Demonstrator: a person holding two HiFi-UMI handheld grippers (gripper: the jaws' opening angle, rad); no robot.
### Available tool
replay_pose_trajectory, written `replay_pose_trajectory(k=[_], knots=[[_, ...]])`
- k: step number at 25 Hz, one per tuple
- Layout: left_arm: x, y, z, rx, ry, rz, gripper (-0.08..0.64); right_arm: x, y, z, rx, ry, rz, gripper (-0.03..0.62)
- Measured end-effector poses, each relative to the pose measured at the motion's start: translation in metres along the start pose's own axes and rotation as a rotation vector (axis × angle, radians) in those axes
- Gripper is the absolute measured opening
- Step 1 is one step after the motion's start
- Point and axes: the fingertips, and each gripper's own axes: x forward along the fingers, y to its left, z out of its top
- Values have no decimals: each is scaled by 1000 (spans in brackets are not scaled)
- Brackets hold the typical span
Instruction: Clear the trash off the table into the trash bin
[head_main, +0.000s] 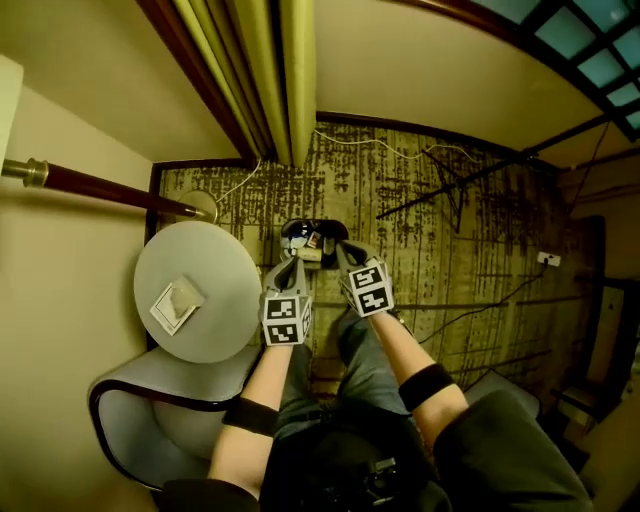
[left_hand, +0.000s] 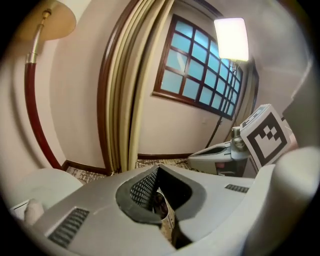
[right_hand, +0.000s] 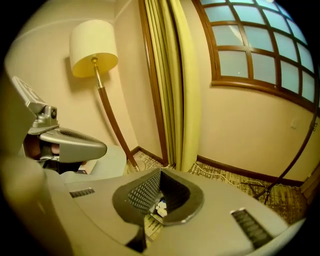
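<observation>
Nearby, round table (head_main: 225, 270), armchair (head_main: 120, 395), floor lamp (head_main: 95, 186)

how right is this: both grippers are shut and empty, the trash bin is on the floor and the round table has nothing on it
Only the last part is wrong: the head view shows a pale piece of paper lying on the round table. The left gripper and right gripper are shut and empty, and the trash bin is on the floor.
</observation>
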Motion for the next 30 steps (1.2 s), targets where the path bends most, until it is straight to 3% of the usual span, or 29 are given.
replay_pose_trajectory(k=[7, 16, 19, 24, 30], knots=[[-83, 29, 35, -31, -63, 124, 6, -25, 51, 61, -124, -56, 109, 0], [-202, 98, 14, -111, -124, 372, 6, -37, 192, 97, -334, -60, 374, 0], [-245, 129, -10, -138, -131, 463, 6, -38, 246, 98, -409, -56, 455, 0], [-299, 156, -31, -199, -137, 507, 6, -42, 315, 95, -455, -52, 537, 0], [-331, 193, -47, -226, -161, 518, 6, -33, 360, 92, -465, -49, 556, 0]])
